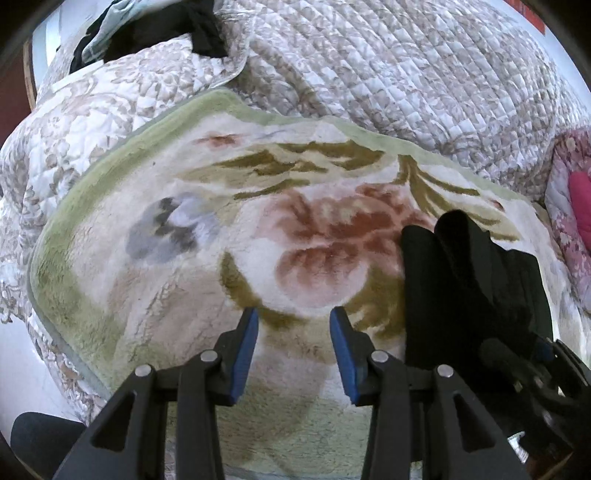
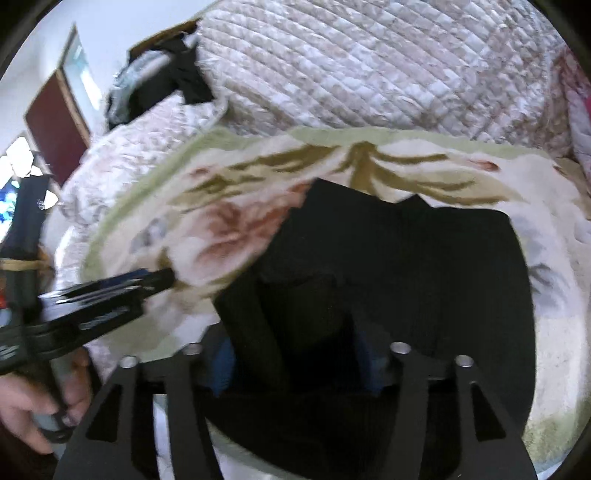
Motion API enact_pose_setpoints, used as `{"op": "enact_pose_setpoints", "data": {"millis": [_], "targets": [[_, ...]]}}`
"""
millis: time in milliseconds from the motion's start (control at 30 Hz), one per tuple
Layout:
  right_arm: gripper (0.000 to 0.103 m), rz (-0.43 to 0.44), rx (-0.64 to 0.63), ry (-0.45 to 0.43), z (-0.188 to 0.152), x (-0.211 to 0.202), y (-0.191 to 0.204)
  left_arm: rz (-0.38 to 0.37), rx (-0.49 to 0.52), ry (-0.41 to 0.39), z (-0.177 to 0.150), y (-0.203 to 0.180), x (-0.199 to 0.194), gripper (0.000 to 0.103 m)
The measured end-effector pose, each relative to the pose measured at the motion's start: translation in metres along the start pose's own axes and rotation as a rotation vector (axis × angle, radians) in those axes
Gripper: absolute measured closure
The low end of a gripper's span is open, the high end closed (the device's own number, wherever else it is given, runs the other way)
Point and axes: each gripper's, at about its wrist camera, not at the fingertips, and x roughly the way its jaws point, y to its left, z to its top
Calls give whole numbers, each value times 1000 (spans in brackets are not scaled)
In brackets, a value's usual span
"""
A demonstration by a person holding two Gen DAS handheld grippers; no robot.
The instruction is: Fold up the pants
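The black pants [image 2: 406, 277] lie bunched on a floral fleece blanket [image 1: 184, 295]. In the left wrist view they [image 1: 472, 288] lie to the right of my left gripper [image 1: 293, 317], which is open and empty over the blanket. My right gripper [image 2: 295, 362] has its blue pads wide apart with black pants fabric lying between and over them; whether it grips the cloth is unclear. The right gripper also shows at the lower right of the left wrist view [image 1: 535, 369]. The left gripper shows at the left of the right wrist view [image 2: 162, 278], held by a hand.
A quilted beige-and-white bedspread [image 1: 388, 66] is heaped behind the blanket. Dark clothes [image 1: 166, 26] lie at the back left. A pink floral cushion [image 1: 576, 214] sits at the right edge. A dark red door [image 2: 55, 125] stands at the left.
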Motion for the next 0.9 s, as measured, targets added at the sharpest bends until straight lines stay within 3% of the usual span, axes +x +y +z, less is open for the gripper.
{"op": "enact_pose_setpoints", "data": {"millis": [67, 167, 233, 367, 400, 433, 533, 667, 733, 900], "targets": [[43, 21, -11, -10, 0, -7, 3, -8, -7, -1, 0, 1, 0, 60], [43, 139, 14, -36, -3, -21, -2, -41, -8, -7, 0, 0, -2, 60], [43, 168, 69, -87, -6, -32, -13, -69, -9, -10, 0, -2, -3, 60], [43, 86, 153, -128, -9, -41, -36, -175, -20, -7, -1, -7, -5, 57], [47, 63, 162, -123, -9, -42, -42, -195, -16, -11, -1, -10, -6, 56], [58, 31, 161, -76, -10, -36, -47, -229, -12, -14, -2, -14, -6, 53], [73, -21, 127, 29, -16, -20, -51, -345, -7, 17, -4, -28, -4, 50], [73, -20, 146, -1, -17, -30, -57, -454, 35, 47, -9, -49, -2, 46], [73, -33, 150, -10, -16, -33, -62, -497, 66, 98, -14, -61, 5, 44], [73, -24, 175, -23, -20, -38, -72, -501, 67, 111, -18, -69, 14, 44]]}}
